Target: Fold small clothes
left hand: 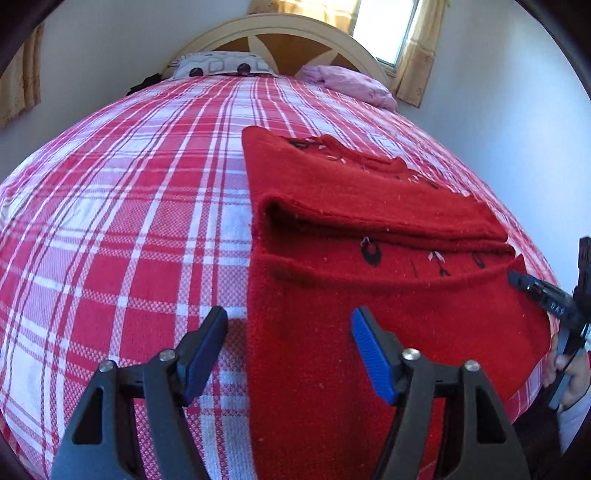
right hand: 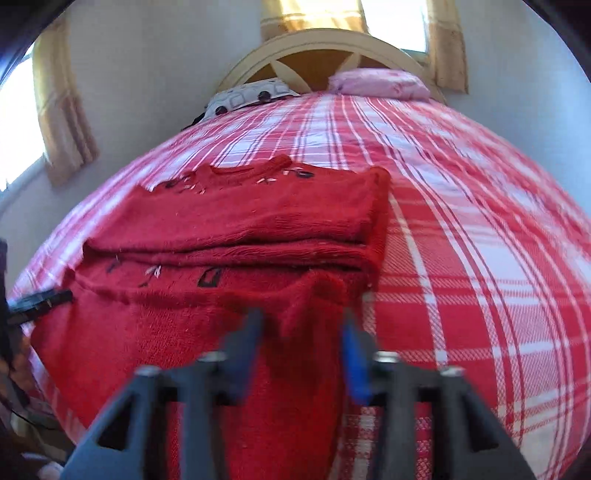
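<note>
On the near half of the bed (left hand: pixel 122 206), over its red-and-white checked cover, a small red knitted sweater (left hand: pixel 369 229) lies partly folded, its collar toward the headboard (left hand: pixel 280 29) and its hem hanging toward the near edge. Both sleeves appear already folded across the chest, forming a thick band of layers across the middle; black and pale embroidered motifs show above and below that band. What seems left is bringing the lower part up over the band, then perhaps one more fold.

The left gripper (left hand: pixel 291 354) hovers with its jaws standing wide apart, straddling the sweater's left side edge near the hem and pinching nothing. The right gripper (right hand: pixel 303 343) is blurred in its own view; its jaws stand narrow with a raised ridge of the sweater's right lower corner bunched between them, apparently pinched. From the left view, its black tip (left hand: pixel 532 288) meets the sweater's right edge.

Two pillows rest at the head of the bed.
</note>
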{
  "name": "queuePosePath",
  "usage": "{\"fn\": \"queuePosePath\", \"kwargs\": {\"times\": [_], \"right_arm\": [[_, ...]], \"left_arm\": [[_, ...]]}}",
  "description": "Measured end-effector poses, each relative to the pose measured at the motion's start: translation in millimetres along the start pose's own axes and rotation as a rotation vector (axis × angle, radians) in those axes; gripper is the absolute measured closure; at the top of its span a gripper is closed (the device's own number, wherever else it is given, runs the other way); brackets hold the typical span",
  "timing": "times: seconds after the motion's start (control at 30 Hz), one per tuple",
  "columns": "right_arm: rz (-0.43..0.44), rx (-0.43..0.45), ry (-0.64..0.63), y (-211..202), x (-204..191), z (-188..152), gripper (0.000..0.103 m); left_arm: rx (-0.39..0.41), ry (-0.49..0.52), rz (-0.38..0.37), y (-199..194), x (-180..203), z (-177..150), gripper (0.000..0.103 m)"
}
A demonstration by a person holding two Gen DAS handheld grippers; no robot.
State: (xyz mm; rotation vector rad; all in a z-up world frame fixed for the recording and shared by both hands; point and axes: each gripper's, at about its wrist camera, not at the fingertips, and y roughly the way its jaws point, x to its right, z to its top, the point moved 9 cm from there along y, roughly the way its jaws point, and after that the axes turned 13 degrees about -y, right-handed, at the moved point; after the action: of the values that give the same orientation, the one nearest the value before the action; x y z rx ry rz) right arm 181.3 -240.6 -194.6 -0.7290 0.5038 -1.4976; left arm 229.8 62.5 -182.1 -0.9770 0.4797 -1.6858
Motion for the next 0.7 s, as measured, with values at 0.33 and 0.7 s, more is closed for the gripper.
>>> {"fn": "queuePosePath", "kwargs": {"times": [0.33,0.7], "right_arm": [[-0.049,0.036,0.021,-16,-2,-9,0.092],[0.024,0.051,0.118,-18,9,-2,0.09]], "left_arm": [[0.032,-0.021,0.004,-2,-5,2,0.083],[0.055,-0.007,-0.025,-3,9,7,0.069]]}}
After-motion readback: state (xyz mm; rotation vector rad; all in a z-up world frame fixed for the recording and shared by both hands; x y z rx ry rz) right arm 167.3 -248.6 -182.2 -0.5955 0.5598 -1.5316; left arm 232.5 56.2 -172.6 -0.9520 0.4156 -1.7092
